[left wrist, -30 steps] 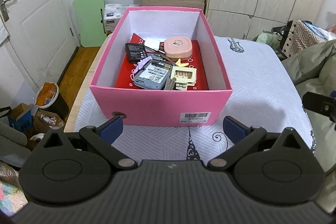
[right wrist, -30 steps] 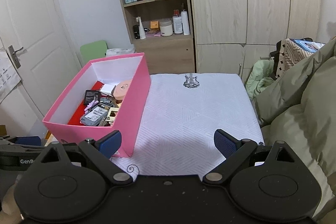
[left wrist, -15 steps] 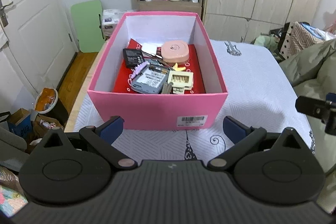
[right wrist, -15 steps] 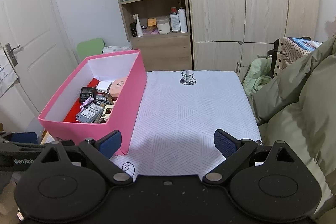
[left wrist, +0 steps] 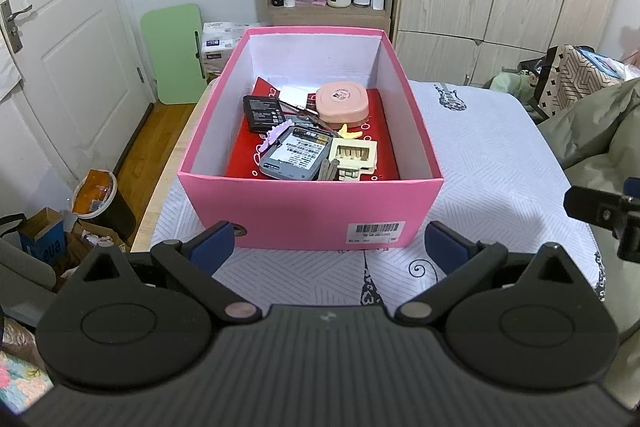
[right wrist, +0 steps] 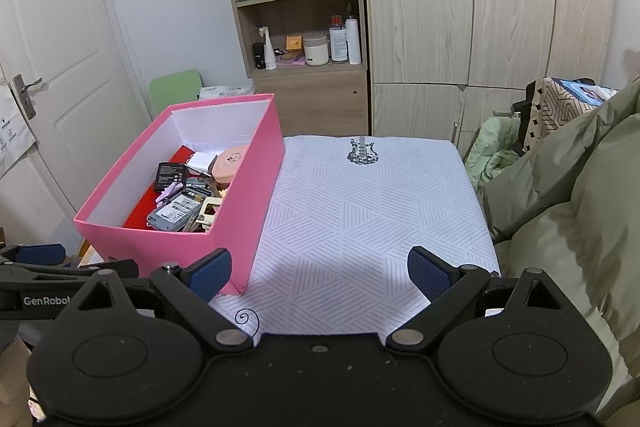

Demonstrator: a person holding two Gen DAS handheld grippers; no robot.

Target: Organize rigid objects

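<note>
Left gripper (left wrist: 326, 247): fingers spread wide, holding nothing, just short of the box's near wall
Right gripper (right wrist: 320, 269): fingers wide too, empty, over the white bedcover (right wrist: 368, 203)
Pink box (left wrist: 312, 205): at 12 o'clock from the left gripper, 10 o'clock from the right
Inside: peach case (left wrist: 342, 101), black battery (left wrist: 262, 112), grey phone (left wrist: 296, 157)

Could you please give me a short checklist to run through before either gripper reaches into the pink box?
1. Left gripper open and holding nothing: ok.
2. Right gripper open and holding nothing: ok.
3. Pink box upright on the patterned sheet, its top open: ok.
4. Items in the box separated for a clean pick: not ok; the grey phone, purple clip and beige holder lie crowded together.
5. Pink compact unobstructed from above: ok.
6. Where the items should go: cannot tell.
</note>
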